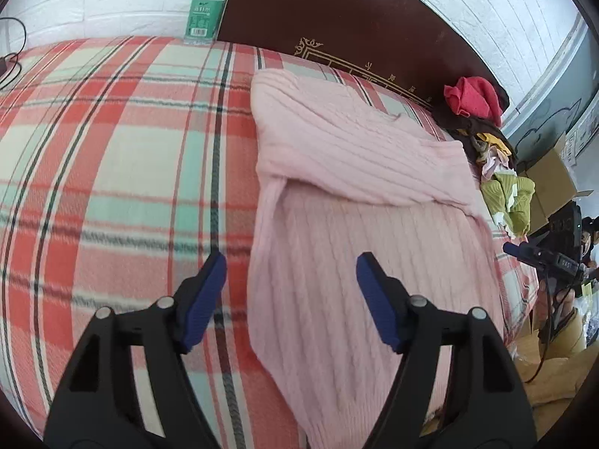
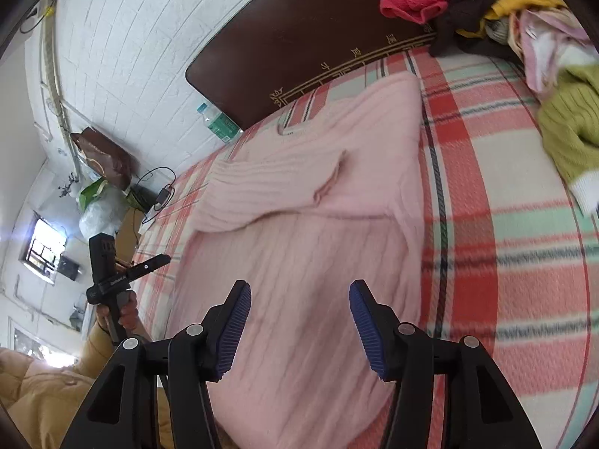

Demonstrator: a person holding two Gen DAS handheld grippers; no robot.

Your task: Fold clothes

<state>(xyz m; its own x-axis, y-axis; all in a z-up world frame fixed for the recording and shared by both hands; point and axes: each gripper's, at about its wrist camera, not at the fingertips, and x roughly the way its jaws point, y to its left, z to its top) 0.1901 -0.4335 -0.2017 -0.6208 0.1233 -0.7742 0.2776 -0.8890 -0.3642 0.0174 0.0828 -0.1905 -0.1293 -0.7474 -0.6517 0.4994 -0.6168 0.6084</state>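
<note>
Pink sweater [image 1: 367,194] lying on the plaid bed [image 1: 112,157], sleeves folded across.
You are holding your left gripper [image 1: 291,280] and right gripper [image 2: 299,310] spread above it, pinching nothing.

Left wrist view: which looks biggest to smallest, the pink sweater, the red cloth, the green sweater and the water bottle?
1. Pink sweater
2. Green sweater
Red cloth and water bottle look alike; both lie far back, so unranked.
</note>
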